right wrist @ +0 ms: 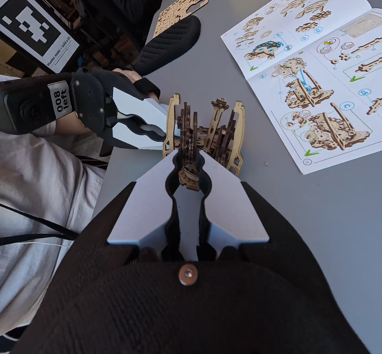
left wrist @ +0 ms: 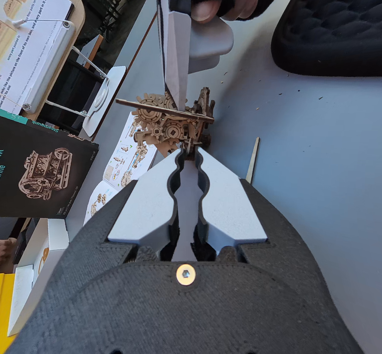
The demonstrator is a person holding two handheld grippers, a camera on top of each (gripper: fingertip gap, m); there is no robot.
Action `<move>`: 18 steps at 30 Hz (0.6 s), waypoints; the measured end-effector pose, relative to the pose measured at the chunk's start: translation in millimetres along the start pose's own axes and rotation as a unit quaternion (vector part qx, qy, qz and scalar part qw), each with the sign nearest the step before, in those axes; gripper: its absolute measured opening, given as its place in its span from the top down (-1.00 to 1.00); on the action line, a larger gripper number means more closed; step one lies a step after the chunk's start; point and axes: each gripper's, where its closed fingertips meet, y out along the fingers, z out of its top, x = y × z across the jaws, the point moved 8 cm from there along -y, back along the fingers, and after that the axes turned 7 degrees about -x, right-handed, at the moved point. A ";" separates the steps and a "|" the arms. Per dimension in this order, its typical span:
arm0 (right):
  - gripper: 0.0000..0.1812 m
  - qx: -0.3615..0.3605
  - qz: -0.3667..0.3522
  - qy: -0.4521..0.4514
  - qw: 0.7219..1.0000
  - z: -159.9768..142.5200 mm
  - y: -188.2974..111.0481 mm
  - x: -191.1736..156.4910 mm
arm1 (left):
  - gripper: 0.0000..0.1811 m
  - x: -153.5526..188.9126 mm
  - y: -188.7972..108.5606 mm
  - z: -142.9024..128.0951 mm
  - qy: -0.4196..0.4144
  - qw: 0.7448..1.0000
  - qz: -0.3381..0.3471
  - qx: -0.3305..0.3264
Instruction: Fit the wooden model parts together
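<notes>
Looks like a two-handed brace job. In the right wrist view the left claw [right wrist: 165, 135] comes in from mid-left and pinches the model [right wrist: 206, 133] at its side plate, probably to steady it. The right claw [right wrist: 188, 156], centre frame, is clamped on the gear stack right at its tips. Model sits on the table [right wrist: 289, 220], manual [right wrist: 310, 65] upper right.

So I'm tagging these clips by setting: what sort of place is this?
Probably an office or lab desk set up for kit building: grey table, open instruction booklet, black kit box, and a half-built wooden model.
</notes>
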 end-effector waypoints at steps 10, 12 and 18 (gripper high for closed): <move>0.89 0.016 0.001 0.008 1.000 -3.6 0.1 2.1 | 0.82 3.2 5.3 2.7 0.067 0.997 0.025 -0.009; 0.89 0.021 -0.001 0.015 1.000 -3.9 -0.6 3.8 | 0.81 2.1 7.0 2.8 0.074 0.997 0.028 -0.009; 0.89 0.033 -0.014 0.025 0.999 -8.5 -3.8 2.8 | 0.82 0.1 9.4 6.5 0.080 0.996 0.020 -0.016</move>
